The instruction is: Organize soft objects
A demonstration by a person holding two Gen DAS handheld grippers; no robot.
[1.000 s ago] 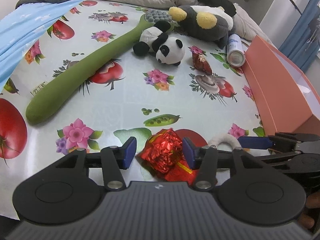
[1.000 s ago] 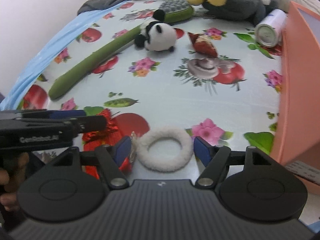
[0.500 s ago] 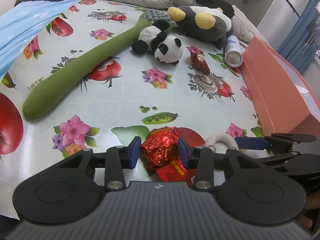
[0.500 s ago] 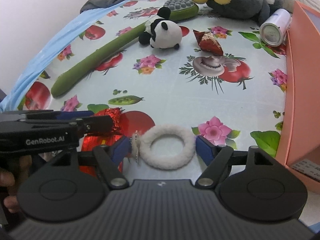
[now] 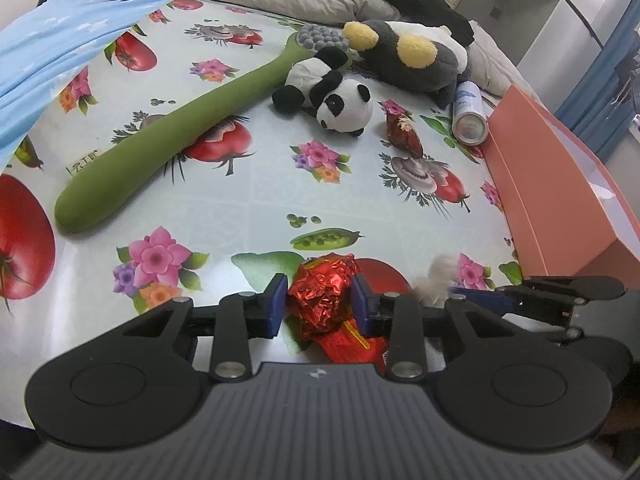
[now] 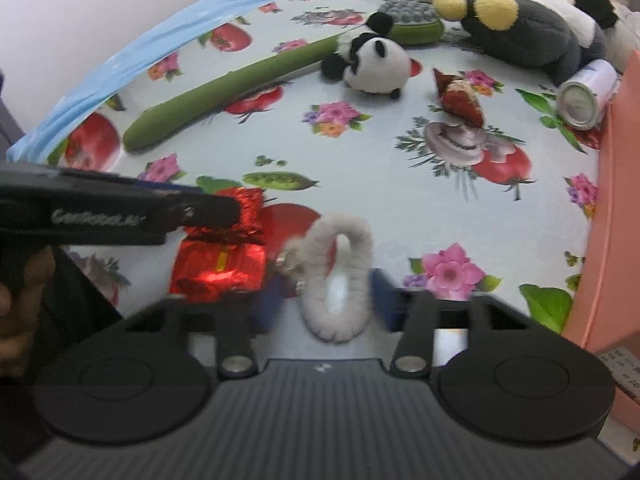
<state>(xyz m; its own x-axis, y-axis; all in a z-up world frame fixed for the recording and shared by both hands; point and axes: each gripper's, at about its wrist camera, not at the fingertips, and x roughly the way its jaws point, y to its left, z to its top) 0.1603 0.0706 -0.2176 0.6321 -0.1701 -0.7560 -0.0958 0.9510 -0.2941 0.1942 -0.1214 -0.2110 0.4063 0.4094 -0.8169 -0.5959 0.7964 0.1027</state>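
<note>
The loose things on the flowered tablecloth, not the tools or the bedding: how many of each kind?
Plush toys: 2, panda, grey toy
Foil-wrapped items: 2
Green cushion: 1
Fluffy ring: 1
Can: 1
Orange box: 1
Total: 8

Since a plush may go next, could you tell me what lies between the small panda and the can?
A small dark red wrapped packet lies between the panda and the can, on the tablecloth, in both views.
</note>
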